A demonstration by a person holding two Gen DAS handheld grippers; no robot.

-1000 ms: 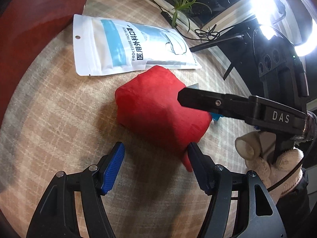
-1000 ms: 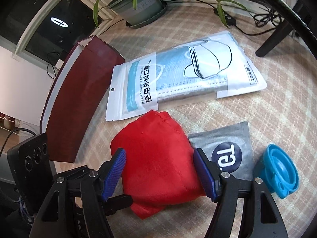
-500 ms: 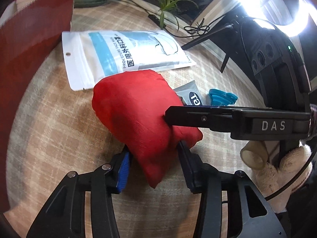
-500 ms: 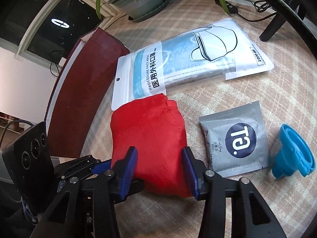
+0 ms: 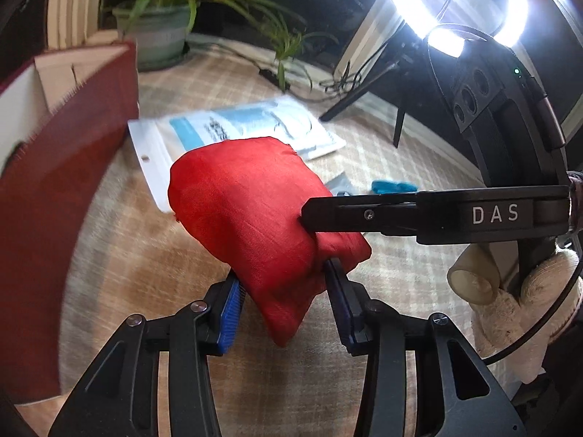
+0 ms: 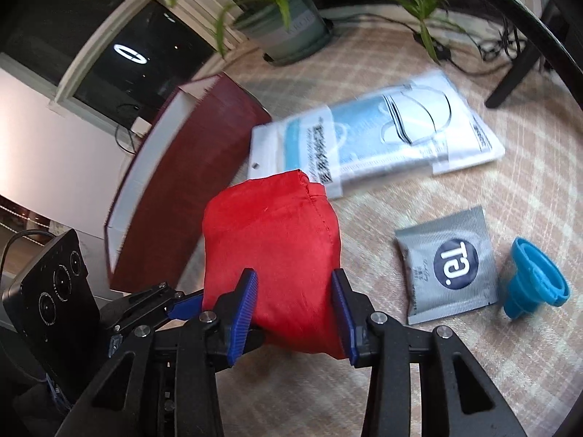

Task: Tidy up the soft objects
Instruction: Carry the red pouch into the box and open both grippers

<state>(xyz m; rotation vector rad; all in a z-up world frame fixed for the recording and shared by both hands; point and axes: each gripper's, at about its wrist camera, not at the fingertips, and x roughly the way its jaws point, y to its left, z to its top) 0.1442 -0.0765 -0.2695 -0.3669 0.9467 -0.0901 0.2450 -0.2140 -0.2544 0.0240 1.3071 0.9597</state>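
Observation:
A soft red cloth bundle (image 5: 251, 211) is held off the plaid table between both grippers. My left gripper (image 5: 284, 298) is shut on its lower end. My right gripper (image 6: 295, 306) is shut on its near side; the bundle (image 6: 273, 247) fills the gap between its blue pads. The right gripper's black finger (image 5: 400, 215) crosses the left wrist view and presses into the cloth. A face-mask packet (image 6: 375, 138) lies flat on the table behind the bundle; it also shows in the left wrist view (image 5: 251, 127).
A dark red open box (image 6: 178, 182) stands at the left, also in the left wrist view (image 5: 54, 189). A grey sachet (image 6: 448, 266) and a blue silicone funnel (image 6: 532, 284) lie on the right. A potted plant (image 6: 288, 25) and a ring light (image 5: 455, 3) stand at the back.
Both grippers have closed on the red bundle and lifted it off the table. The views now tilt up, showing the box's open top and the plant.

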